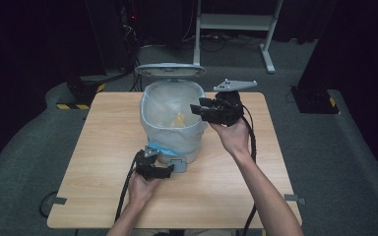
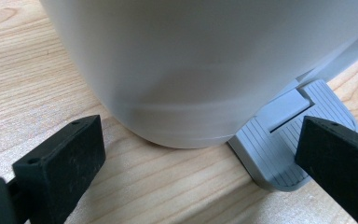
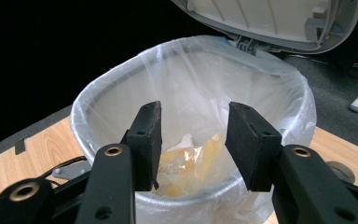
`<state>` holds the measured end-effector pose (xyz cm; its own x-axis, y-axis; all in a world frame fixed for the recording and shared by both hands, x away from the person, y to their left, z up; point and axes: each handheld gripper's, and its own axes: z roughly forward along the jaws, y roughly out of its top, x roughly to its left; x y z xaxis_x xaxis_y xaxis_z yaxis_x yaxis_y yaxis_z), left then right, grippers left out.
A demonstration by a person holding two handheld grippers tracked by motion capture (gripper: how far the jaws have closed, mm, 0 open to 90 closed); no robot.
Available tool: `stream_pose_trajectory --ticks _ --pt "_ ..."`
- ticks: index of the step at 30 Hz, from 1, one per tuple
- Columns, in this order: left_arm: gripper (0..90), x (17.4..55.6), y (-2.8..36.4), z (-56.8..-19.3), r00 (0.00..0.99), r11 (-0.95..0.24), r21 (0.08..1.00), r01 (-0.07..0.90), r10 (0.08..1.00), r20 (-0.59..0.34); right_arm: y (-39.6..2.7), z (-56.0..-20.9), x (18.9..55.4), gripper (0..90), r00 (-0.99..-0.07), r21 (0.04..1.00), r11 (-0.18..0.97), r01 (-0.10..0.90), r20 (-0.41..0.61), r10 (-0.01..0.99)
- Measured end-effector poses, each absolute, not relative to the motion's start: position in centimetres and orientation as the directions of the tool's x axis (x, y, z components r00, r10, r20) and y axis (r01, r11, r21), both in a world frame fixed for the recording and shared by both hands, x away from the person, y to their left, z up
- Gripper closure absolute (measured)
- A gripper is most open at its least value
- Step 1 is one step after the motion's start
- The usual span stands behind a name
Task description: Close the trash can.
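Observation:
A white pedal bin lined with a clear plastic bag stands on the wooden table, and its lid is raised. A crumpled yellow wrapper lies at the bottom of the bag. My right gripper hovers over the bin's right rim, pointing into it. Its jaws are open with nothing between them. My left gripper sits low at the bin's front, jaws wide open. One of its jaws rests over the grey ribbed pedal.
The bin takes up the middle of the table toward the back edge. Bare wood lies to its left, right and front. Beyond the table are grey carpet, a white desk frame and dark stands with yellow-black tape.

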<state>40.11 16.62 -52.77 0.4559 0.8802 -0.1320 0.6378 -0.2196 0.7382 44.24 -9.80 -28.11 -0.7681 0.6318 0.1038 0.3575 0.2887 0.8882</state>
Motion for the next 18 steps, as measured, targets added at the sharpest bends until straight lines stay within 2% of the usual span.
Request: stream_pose_trajectory --ticks 18 --pt "1.6 40.1 16.6 -52.8 0.456 -0.219 0.739 0.638 0.880 -0.133 -11.1 -27.8 43.2 52.9 -0.763 0.910 0.248 0.333 0.105 0.638"
